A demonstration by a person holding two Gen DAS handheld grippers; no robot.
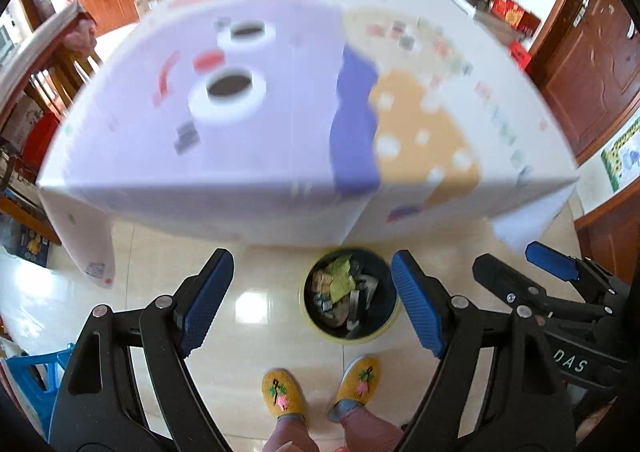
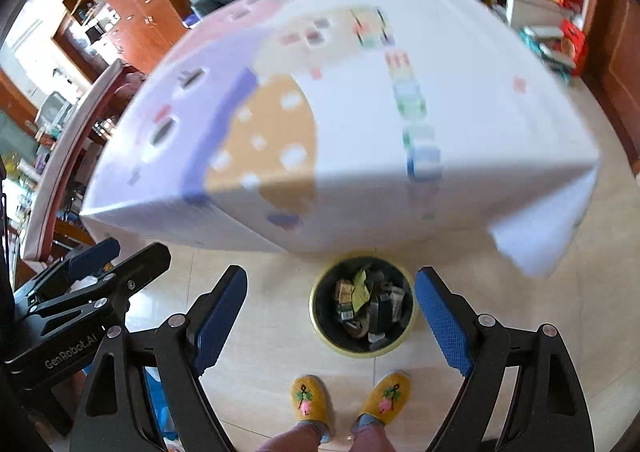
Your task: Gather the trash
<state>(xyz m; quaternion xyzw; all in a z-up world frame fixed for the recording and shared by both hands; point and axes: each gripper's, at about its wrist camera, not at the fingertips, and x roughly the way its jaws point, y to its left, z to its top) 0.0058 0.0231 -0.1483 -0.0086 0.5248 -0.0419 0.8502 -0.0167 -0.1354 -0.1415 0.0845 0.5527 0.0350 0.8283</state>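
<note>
Nearest, below both hand-held grippers, stand a person's feet in yellow knitted slippers (image 2: 310, 398) on the glossy tiled floor (image 1: 256, 304). The left hand-held gripper (image 1: 312, 304) and right hand-held gripper (image 2: 330, 318) both gape wide, empty. Between each pair of blue pads sits the round yellow-rimmed bin (image 2: 404, 336), full of crumpled wrappers (image 1: 340, 282). Beyond it the bench under a pastel patterned cloth (image 1: 260, 164) blocks the way ahead, blurred, with two white tape rolls (image 1: 228, 96) ahead-left.
</note>
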